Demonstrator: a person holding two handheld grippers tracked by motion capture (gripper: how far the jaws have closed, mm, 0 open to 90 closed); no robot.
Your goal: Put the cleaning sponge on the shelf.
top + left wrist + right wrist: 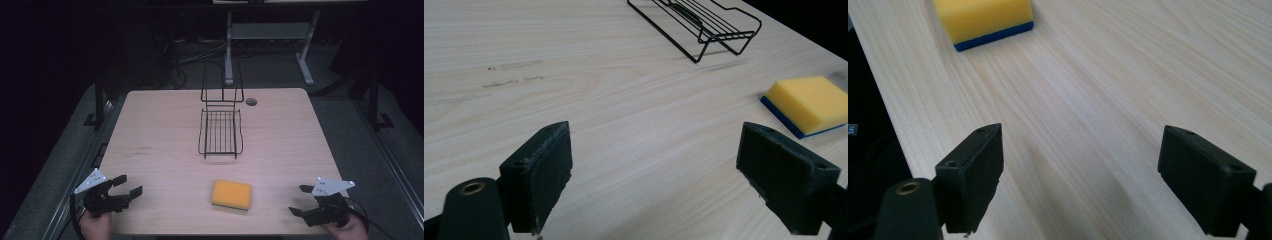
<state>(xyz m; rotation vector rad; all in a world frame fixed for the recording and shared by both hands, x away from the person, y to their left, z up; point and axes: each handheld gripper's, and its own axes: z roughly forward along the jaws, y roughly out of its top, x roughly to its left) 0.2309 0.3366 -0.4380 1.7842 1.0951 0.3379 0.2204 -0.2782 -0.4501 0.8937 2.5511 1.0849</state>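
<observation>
A yellow sponge [231, 194] with a blue underside lies flat near the table's front edge, between my two hands. Behind it, at the table's middle, stands a black wire rack [220, 131] with an upright wire back. My left gripper [127, 185] rests open at the front left corner, with nothing between its jaws. My right gripper [300, 200] is open at the front right corner, also holding nothing. In the left gripper view the sponge [811, 102] lies ahead to the right and the rack [704, 22] farther off. The right gripper view has the sponge [983, 20] at the top left.
The light wooden table [160, 125] has a round cable hole [251, 101] at the back right of the rack and faint dark scuffs [144, 150] on its left half. Beyond the far edge are a desk frame and cables on a dark floor.
</observation>
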